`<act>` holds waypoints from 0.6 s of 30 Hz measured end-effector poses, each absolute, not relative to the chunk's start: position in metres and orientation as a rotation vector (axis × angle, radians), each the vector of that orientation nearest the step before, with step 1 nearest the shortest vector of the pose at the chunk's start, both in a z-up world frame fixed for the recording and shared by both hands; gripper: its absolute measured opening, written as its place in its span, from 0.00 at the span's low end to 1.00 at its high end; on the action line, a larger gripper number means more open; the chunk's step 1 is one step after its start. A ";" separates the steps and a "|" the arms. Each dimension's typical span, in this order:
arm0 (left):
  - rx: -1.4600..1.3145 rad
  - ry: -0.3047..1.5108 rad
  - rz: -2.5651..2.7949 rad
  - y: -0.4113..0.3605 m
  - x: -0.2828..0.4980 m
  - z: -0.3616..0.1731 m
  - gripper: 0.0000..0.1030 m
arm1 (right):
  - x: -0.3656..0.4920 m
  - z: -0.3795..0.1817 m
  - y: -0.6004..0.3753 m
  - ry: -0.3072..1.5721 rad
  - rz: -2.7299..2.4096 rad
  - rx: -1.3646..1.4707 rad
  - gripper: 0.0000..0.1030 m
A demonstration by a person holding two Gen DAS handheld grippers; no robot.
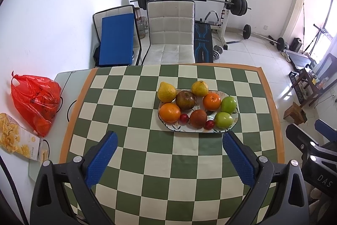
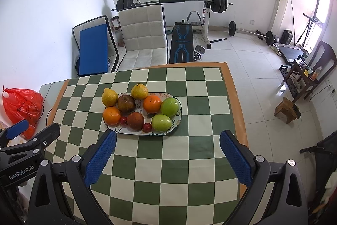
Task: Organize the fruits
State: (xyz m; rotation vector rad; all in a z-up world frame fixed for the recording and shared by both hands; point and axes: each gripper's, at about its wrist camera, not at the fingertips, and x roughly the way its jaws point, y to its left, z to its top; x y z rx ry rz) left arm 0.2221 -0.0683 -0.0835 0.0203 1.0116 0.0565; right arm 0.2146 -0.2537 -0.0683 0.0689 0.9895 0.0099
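An oval patterned plate (image 1: 185, 129) (image 2: 134, 132) stands on the green-and-cream checkered cloth (image 1: 160, 172). On it lie two yellow pears (image 1: 166, 91) (image 2: 109, 96), two oranges (image 1: 169, 112) (image 2: 152, 103), two green apples (image 1: 228, 104) (image 2: 169, 107), two brown round fruits (image 1: 185, 99) (image 2: 135, 120) and two small red fruits (image 1: 184, 118) (image 2: 147, 127). My left gripper (image 1: 169, 144) hovers open above the cloth, just short of the plate's near rim. My right gripper (image 2: 168, 141) is open too, near the plate's right half. Neither holds anything.
A red plastic bag (image 1: 34, 102) (image 2: 21, 107) and a yellow snack packet (image 1: 14, 138) lie on the table's left part. A beige chair (image 1: 170, 33) stands behind the table, with a weight bench (image 2: 182, 45) and barbell rack beyond. The cloth's right edge (image 2: 238, 111) drops to the tiled floor.
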 end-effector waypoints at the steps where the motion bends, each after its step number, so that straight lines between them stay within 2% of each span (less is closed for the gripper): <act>1: 0.021 1.012 0.057 -0.067 0.223 -0.083 0.99 | 0.215 -0.068 -0.254 0.990 0.009 0.068 0.98; 18: 0.018 1.008 0.059 -0.067 0.222 -0.080 0.99 | 0.211 -0.061 -0.259 0.986 0.011 0.072 0.98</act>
